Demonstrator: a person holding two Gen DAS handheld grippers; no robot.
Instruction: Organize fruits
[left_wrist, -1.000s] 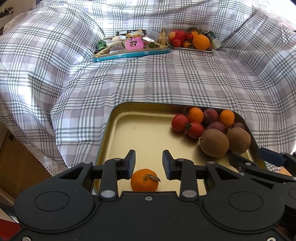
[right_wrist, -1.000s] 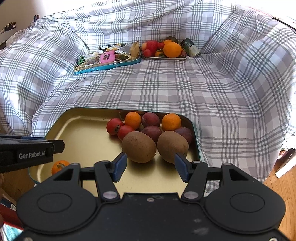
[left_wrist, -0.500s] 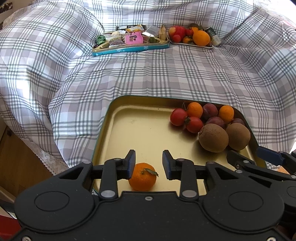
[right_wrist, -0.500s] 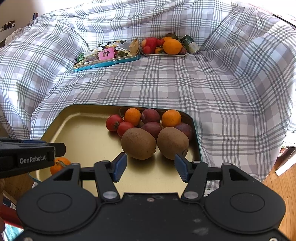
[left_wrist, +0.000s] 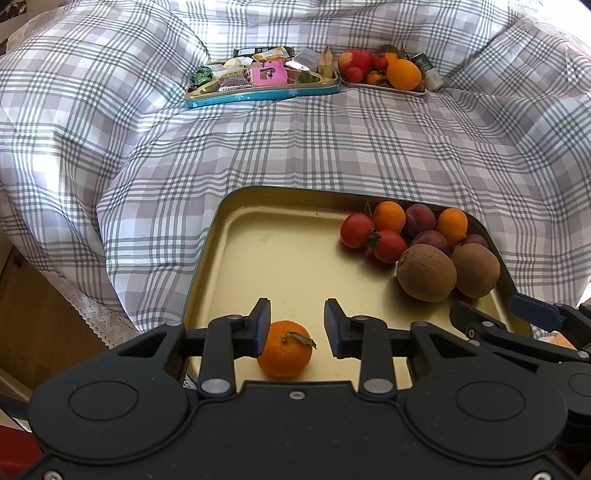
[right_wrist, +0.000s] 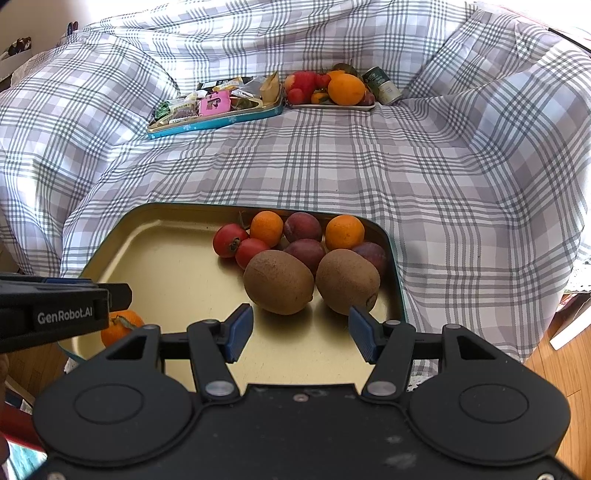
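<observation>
A gold tray with a teal rim (left_wrist: 258, 266) (right_wrist: 162, 258) lies on the checked cloth just in front of me. In its far right corner lie two kiwis (left_wrist: 426, 273) (right_wrist: 279, 282), two red tomatoes (left_wrist: 356, 230), two tangerines (left_wrist: 388, 216) and dark plums (left_wrist: 419, 219). One leafy tangerine (left_wrist: 284, 352) (right_wrist: 120, 326) sits alone at the near left of the tray. My left gripper (left_wrist: 297, 325) is open above it; the left pad is at its side and the right pad stands clear. My right gripper (right_wrist: 301, 332) (left_wrist: 487, 310) hangs open before the kiwis, holding nothing.
At the back of the cloth stands a teal tray of wrapped snacks (left_wrist: 258, 79) (right_wrist: 214, 107). To its right is a white plate (left_wrist: 384, 86) (right_wrist: 332, 106) with an orange, red fruit and a can (right_wrist: 382, 86). Wooden floor shows at both sides.
The tray and fruit sit slightly higher in both views than a second ago. Both grippers have kept the same width, and the lone tangerine stays under the left one.
</observation>
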